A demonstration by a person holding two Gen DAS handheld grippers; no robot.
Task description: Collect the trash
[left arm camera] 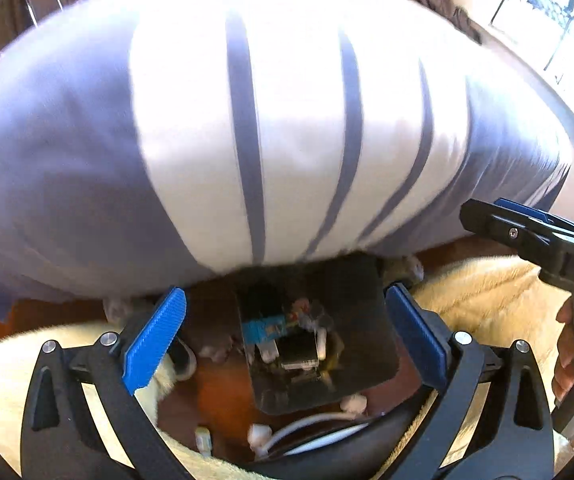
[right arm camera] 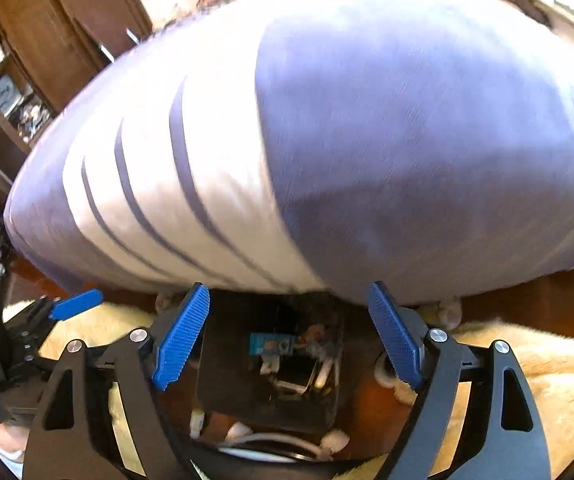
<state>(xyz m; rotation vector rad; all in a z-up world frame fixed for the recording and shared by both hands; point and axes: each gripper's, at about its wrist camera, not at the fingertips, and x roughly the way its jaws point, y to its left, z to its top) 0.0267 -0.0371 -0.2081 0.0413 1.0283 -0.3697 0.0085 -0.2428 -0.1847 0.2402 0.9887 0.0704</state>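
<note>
A black bin (left arm camera: 367, 320) (right arm camera: 231, 364) stands on the brown floor below me, holding trash: a blue packet (left arm camera: 265, 328) (right arm camera: 269, 344), white scraps and wrappers. My left gripper (left arm camera: 287, 340) is open, its blue pads either side of the bin's mouth, just above it. My right gripper (right arm camera: 289, 340) is open too, hovering over the same bin. The right gripper also shows at the right edge of the left wrist view (left arm camera: 527, 232), the left gripper at the left of the right wrist view (right arm camera: 71, 304). White crumpled scraps (left arm camera: 353, 402) (right arm camera: 335, 440) lie on the floor by the bin.
A large purple and white striped pillow (left arm camera: 247, 140) (right arm camera: 327, 152) fills the view just beyond the bin. A cream fluffy rug (left arm camera: 487, 300) (right arm camera: 527, 360) lies around the bin. White cables (left arm camera: 311, 432) run on the floor below. A wooden cupboard (right arm camera: 67, 40) stands at the back left.
</note>
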